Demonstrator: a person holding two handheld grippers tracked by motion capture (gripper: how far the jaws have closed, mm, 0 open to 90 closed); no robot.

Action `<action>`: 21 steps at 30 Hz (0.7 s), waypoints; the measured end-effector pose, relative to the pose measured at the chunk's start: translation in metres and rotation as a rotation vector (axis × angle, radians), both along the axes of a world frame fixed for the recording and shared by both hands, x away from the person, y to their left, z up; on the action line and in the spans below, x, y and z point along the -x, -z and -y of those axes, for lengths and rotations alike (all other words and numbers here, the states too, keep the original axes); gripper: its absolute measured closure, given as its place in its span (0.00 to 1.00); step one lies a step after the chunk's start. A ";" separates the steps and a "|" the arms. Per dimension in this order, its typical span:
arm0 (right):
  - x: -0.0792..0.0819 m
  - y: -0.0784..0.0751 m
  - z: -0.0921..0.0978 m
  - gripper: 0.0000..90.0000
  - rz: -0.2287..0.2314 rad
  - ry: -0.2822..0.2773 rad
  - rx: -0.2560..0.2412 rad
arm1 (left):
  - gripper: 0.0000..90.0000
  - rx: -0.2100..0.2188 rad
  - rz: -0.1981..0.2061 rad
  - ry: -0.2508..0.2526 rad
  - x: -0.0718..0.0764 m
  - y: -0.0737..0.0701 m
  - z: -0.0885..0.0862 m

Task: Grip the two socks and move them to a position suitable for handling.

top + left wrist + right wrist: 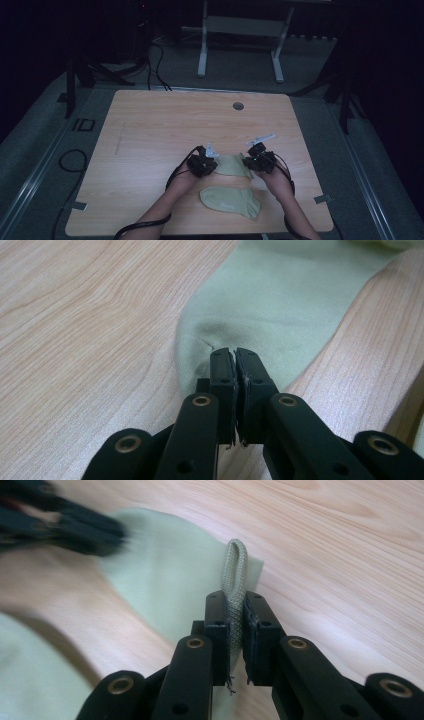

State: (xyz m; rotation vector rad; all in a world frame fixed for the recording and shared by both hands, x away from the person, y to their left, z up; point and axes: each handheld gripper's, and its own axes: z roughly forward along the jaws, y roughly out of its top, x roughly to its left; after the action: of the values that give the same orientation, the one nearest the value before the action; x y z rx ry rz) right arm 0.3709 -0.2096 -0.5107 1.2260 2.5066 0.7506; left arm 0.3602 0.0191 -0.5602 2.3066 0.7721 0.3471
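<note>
Pale green cotton sock (233, 165) lay flat on the wooden surface (165, 125). Left tool (235, 356) apparently pinched its toe; right tool (235, 602) clenched its ribbed cuff (235, 570).

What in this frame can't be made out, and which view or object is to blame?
- High view: how each end of the far sock is gripped; the left gripper and right gripper cover it.
- Right gripper view: the other gripper is blurred.
- High view: the print on the near sock is too small to read.
</note>
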 end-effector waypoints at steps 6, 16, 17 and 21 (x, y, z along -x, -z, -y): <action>-0.015 0.009 0.025 0.75 -0.035 0.069 0.032 | 0.96 -0.001 -0.004 0.000 -0.001 0.000 0.000; -0.016 0.006 0.039 0.67 -0.017 0.121 0.003 | 0.95 -0.001 -0.014 -0.001 -0.002 -0.001 -0.001; -0.015 0.004 0.037 0.67 -0.013 0.118 0.003 | 0.95 -0.002 -0.014 0.000 -0.002 -0.001 0.000; -0.012 -0.004 0.033 0.69 0.010 0.104 -0.013 | 0.95 0.000 -0.013 -0.004 -0.001 -0.001 0.000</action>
State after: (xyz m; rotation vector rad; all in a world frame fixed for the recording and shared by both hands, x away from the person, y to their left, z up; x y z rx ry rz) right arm 0.3826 -0.2422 -0.5065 1.3418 2.4118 0.7462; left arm 0.3616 0.0190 -0.5593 2.3100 0.7833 0.3346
